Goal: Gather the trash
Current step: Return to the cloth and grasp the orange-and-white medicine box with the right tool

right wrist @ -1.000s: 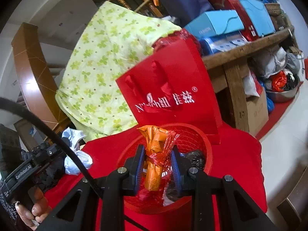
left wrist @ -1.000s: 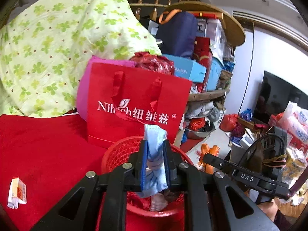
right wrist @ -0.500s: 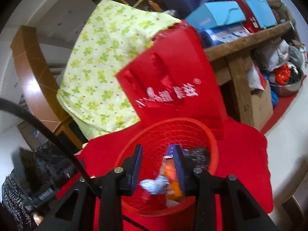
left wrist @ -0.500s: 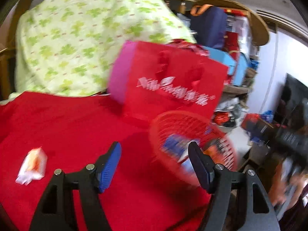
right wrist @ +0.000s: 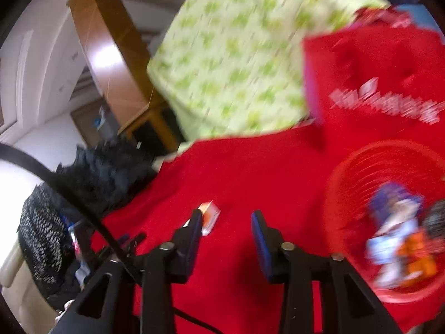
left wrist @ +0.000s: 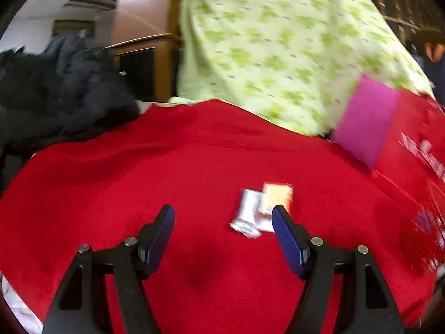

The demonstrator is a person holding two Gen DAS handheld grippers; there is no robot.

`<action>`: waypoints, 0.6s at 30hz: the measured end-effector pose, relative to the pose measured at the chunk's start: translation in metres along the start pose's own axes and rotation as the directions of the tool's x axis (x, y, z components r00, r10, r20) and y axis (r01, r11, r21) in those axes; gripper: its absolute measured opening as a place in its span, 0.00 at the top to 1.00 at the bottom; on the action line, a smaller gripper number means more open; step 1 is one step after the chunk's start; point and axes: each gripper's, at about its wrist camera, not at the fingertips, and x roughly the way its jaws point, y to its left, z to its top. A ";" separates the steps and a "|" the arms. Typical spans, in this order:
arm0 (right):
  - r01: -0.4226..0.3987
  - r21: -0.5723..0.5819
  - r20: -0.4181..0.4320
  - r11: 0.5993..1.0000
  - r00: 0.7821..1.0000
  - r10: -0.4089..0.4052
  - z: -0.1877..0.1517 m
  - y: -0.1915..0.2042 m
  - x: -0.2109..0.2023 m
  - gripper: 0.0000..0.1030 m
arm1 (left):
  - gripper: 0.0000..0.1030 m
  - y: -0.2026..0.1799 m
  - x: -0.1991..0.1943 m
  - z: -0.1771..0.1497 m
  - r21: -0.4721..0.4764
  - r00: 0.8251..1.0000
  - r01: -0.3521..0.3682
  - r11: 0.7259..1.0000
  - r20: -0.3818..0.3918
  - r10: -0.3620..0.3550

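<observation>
A white and orange wrapper (left wrist: 262,208) lies on the red cloth (left wrist: 194,153), just ahead of my left gripper (left wrist: 224,217) and close to its right finger. That gripper is open with nothing between its blue pads. In the right wrist view the same wrapper (right wrist: 210,215) sits just past the left fingertip of my right gripper (right wrist: 226,217), whose jaws are opening and hold nothing. The red mesh basket (right wrist: 350,172) at the right holds blue, white and orange trash (right wrist: 397,239). Both views are blurred by motion.
A red gift bag (right wrist: 375,83) with a pink side (left wrist: 364,122) stands at the back right. A green-patterned quilt (left wrist: 278,41) is heaped behind the cloth. Dark clothing (left wrist: 55,89) lies at the left. A black cable (right wrist: 69,192) crosses the right wrist view.
Both grippers let their trash fall into the basket and opened. Both then swung left, away from the basket, and the wrapper on the cloth now lies in front of them.
</observation>
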 end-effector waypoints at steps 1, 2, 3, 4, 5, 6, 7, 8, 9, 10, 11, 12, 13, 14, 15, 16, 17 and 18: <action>-0.007 -0.014 -0.026 1.000 1.000 0.006 0.000 0.010 0.019 0.40 | 0.29 0.006 0.005 0.002 -0.011 1.000 -0.015 1.000 0.009 0.015; -0.005 -0.031 -0.064 1.000 0.998 0.003 0.001 0.023 0.043 0.40 | 0.29 0.012 0.011 0.001 -0.017 0.999 -0.038 0.999 0.015 0.038; -0.004 -0.039 -0.096 0.999 0.995 0.000 0.001 0.030 0.061 0.40 | 0.29 0.014 0.015 -0.001 -0.019 0.999 -0.046 0.999 0.015 0.046; -0.006 -0.043 -0.126 0.999 0.992 0.000 0.002 0.037 0.079 0.40 | 0.29 0.019 0.020 -0.007 -0.021 0.998 -0.055 0.998 0.009 0.055; -0.004 -0.046 -0.149 0.999 0.989 -0.002 0.002 0.042 0.096 0.40 | 0.29 0.020 0.022 -0.010 -0.019 0.998 -0.058 0.998 -0.001 0.058; 0.008 -0.054 -0.177 0.999 0.984 -0.018 0.001 0.050 0.117 0.40 | 0.29 0.023 0.029 -0.014 -0.014 0.997 -0.071 0.997 -0.027 0.071; 0.024 -0.062 -0.197 0.998 0.980 -0.036 0.001 0.056 0.133 0.40 | 0.29 0.027 0.033 -0.015 -0.016 0.995 -0.081 0.997 -0.054 0.080; 0.038 -0.070 -0.217 0.997 0.975 -0.052 0.000 0.060 0.150 0.40 | 0.29 0.031 0.033 -0.016 -0.024 0.996 -0.067 0.997 -0.058 0.066; 0.046 -0.073 -0.237 0.996 0.969 -0.062 -0.001 0.066 0.171 0.40 | 0.29 0.032 0.033 -0.014 -0.022 0.997 -0.060 0.998 -0.054 0.059; 0.052 -0.073 -0.251 0.996 0.965 -0.069 -0.002 0.068 0.186 0.40 | 0.29 0.033 0.032 -0.015 -0.011 0.997 -0.067 0.998 -0.050 0.066; 0.064 -0.074 -0.267 0.995 0.960 -0.081 -0.004 0.071 0.202 0.40 | 0.29 0.034 0.031 -0.015 -0.001 0.996 -0.072 0.997 -0.049 0.071; 0.079 -0.075 -0.288 0.994 0.953 -0.097 -0.005 0.075 0.223 0.40 | 0.29 0.033 0.033 -0.015 0.014 0.996 -0.074 0.997 -0.054 0.075; 0.089 -0.078 -0.305 0.993 0.946 -0.108 -0.006 0.077 0.239 0.40 | 0.29 0.035 0.036 -0.016 0.013 0.995 -0.069 0.998 -0.069 0.070; 0.103 -0.083 -0.322 0.991 0.939 -0.124 -0.009 0.080 0.254 0.40 | 0.29 0.038 0.038 -0.017 -0.004 0.995 -0.058 0.998 -0.085 0.058; 0.124 -0.092 -0.336 0.988 0.930 -0.148 -0.011 0.083 0.272 0.40 | 0.29 0.039 0.040 -0.017 -0.017 0.994 -0.048 0.999 -0.099 0.046; 0.150 -0.101 -0.344 0.984 0.922 -0.176 -0.012 0.085 0.288 0.40 | 0.29 0.043 0.046 -0.018 -0.038 0.992 -0.031 0.999 -0.124 0.027; 0.182 -0.106 -0.349 0.977 0.914 -0.208 -0.013 0.086 0.301 0.40 | 0.29 0.045 0.050 -0.019 -0.050 0.990 -0.026 0.998 -0.140 0.019; 0.219 -0.103 -0.355 0.970 0.903 -0.241 -0.014 0.085 0.315 0.40 | 0.29 0.047 0.052 -0.019 -0.056 0.989 -0.027 0.998 -0.149 0.019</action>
